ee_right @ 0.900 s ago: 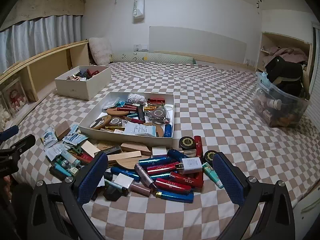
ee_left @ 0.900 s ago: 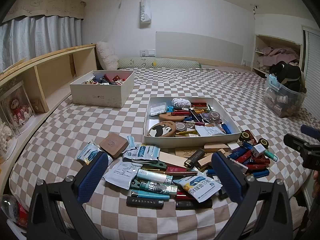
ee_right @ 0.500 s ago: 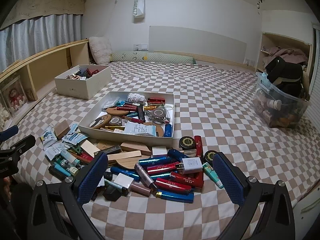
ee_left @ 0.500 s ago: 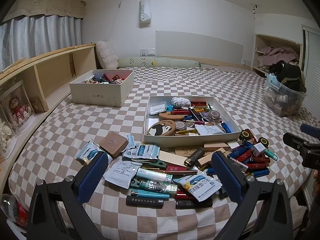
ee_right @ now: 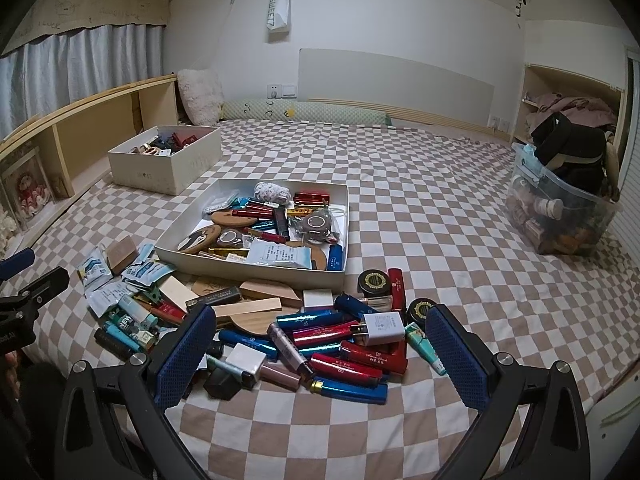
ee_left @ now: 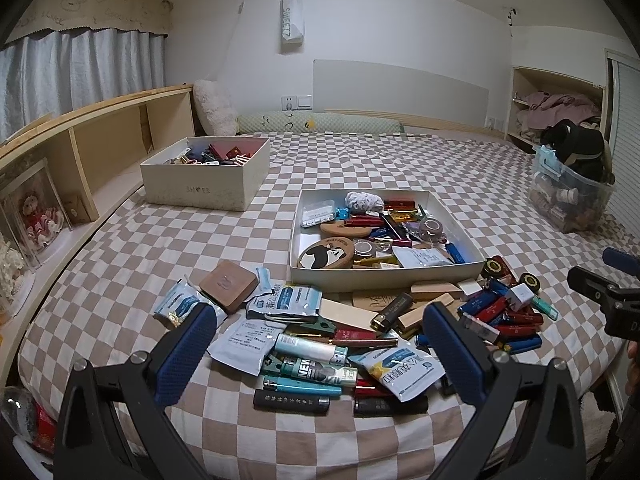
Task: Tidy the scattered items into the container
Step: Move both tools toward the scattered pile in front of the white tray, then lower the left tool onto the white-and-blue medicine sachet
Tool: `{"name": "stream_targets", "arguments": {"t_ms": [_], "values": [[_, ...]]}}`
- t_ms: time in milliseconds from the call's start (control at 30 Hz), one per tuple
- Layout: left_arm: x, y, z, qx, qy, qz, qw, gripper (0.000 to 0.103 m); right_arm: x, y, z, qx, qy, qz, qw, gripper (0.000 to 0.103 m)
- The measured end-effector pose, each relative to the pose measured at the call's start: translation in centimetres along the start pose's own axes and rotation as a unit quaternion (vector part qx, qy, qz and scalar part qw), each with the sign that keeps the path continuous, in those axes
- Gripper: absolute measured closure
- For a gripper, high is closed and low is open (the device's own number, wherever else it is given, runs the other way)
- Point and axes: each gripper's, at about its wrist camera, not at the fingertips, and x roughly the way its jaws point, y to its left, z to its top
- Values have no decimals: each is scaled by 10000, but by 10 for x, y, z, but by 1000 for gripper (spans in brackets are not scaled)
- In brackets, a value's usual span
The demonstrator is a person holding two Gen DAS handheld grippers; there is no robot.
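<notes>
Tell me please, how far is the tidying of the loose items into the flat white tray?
Partly done. The flat white tray already holds many things, such as the round panda piece. Nothing is in hand: the left gripper and right gripper are both open and empty above the bed. Left to do: the big pile in front of the tray, for example the white charger, brown square case and sachets.

White walls (ee_left: 400,20), curtained window (ee_left: 80,68)

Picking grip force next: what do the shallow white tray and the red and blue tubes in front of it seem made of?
Shallow white tray: looks like matte cardboard, with thin, flat walls and no sheen. Red and blue tubes: glossy metallic finish with bright highlights; whether metal or coated plastic is unclear.
</notes>
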Motion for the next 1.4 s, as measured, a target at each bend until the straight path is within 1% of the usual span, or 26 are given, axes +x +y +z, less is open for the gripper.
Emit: {"name": "stream_targets", "arguments": {"t_ms": [433, 533, 633, 700, 833, 967, 1067, 1200, 1400], "values": [[8, 2, -4, -18, 129, -52, 9999, 0, 9, -1, -5, 12, 131, -13, 9999, 0], [12, 6, -5, -87, 183, -134, 9997, 0, 11, -5, -7, 129, 101, 32, 9999, 0], [14, 9, -7, -124, 214, -173, 9995, 0, 13, -15, -9, 375, 27, 139, 9992, 0], [17, 11, -8, -122, 234, -177, 9995, 0, 16, -21, -11, 518, 50, 175, 9985, 0], [24, 12, -14, -134, 322, -315, 9989, 0, 27, -28, -18, 636, 149, 180, 9977, 0], [34, 12, -23, -177, 455, -538, 9974, 0, 37, -27, -29, 569, 151, 198, 9981, 0], [41, 15, -28, -247, 548, -605, 9964, 0, 47, -21, -37, 455, 312, 283, 9981, 0], [50, 26, -33, -388, 644, -552, 9956, 0, 58, -9, -45, 180, 499, 448, 9976, 0], [63, 56, -39, -794, 765, -437, 9929, 0, 76, 16, -48, -61, 740, 848, 9936, 0]]}}
